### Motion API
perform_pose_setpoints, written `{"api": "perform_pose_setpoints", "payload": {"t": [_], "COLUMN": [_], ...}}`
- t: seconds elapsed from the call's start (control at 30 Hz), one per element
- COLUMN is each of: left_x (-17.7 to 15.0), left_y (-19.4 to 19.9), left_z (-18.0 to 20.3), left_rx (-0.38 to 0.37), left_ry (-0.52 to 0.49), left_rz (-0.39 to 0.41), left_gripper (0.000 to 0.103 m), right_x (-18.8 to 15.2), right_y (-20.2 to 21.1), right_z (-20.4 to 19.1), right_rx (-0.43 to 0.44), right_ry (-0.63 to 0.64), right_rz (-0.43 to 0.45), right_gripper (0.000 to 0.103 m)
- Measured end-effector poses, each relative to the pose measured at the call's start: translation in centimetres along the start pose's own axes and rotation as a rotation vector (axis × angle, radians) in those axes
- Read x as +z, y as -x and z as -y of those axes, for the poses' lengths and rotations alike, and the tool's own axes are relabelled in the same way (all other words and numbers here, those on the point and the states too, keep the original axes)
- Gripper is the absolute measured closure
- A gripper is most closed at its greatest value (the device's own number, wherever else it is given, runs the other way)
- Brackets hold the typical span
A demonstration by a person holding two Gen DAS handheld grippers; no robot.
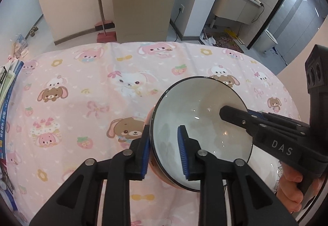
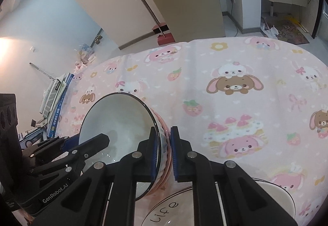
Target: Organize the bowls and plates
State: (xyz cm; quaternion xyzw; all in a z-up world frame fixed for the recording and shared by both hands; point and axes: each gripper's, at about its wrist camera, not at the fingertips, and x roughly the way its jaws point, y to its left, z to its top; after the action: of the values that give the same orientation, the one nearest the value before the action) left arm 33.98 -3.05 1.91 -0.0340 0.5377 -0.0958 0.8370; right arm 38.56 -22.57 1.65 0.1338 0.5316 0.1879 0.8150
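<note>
A pink cloth printed with cartoon rabbits, bears, strawberries and bows covers a bench [image 1: 82, 86]. Near its front edge a bowl [image 1: 201, 115], white and glossy inside with a thin dark rim and a pink outer wall, is tipped steeply on its side so its mouth faces up and towards the left-hand camera. Two black hand-held tools with blue pads meet at this bowl from opposite sides. The left tool [image 1: 164, 133] straddles the bowl's near rim, one finger outside the pink wall and the other inside the bowl; its pads stand apart, the inner one clear of the wall, so it is released rather than pinching. The right tool [image 2: 163, 131] reaches the opposite side of the rim and is clenched on the bowl's wall, one pad inside and one against the pink outside. A person's hand [image 1: 291, 189] wraps the right tool's handle, to the right of the bowl. Just below the bowl, in the right wrist view, lies a pale plate [image 2: 170, 205] with handwritten-style lettering on it, and to the right of that plate the dark-rimmed edge of another white dish [image 2: 280, 191] shows. Whether the bowl touches the plate cannot be made out. Far left of the bowl, a stack of books [image 1: 8, 86] sits at the bench's edge. Beyond the bowl, past the bench, a red broom and dustpan [image 1: 104, 29] stand against a beige wall beside a tall beige fridge [image 1: 143, 0].
</note>
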Motion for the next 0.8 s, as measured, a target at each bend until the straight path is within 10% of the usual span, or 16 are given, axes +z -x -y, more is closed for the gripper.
{"api": "perform_pose_setpoints", "payload": {"t": [0.3,0.37,0.8], "left_x": [-0.5,-0.7,-0.2], "left_y": [0.9,1.2,2.8], "left_z": [2.0,2.4,0.8], "left_rx": [0.219,0.219,0.216], "left_ry": [-0.103,-0.141,-0.076], "left_rz": [0.099,0.109,0.143], "left_gripper": [0.086,0.101,0.101], "right_x": [-0.6,-0.7,-0.2], "right_y": [0.2,0.2,0.7], "right_z": [-2.1,-2.2,-1.8], "right_rx": [-0.123,-0.132,-0.098], "right_ry": [0.119,0.122,0.118], "right_rz": [0.044,0.047,0.004], "right_gripper": [0.090,0.090,0.090]}}
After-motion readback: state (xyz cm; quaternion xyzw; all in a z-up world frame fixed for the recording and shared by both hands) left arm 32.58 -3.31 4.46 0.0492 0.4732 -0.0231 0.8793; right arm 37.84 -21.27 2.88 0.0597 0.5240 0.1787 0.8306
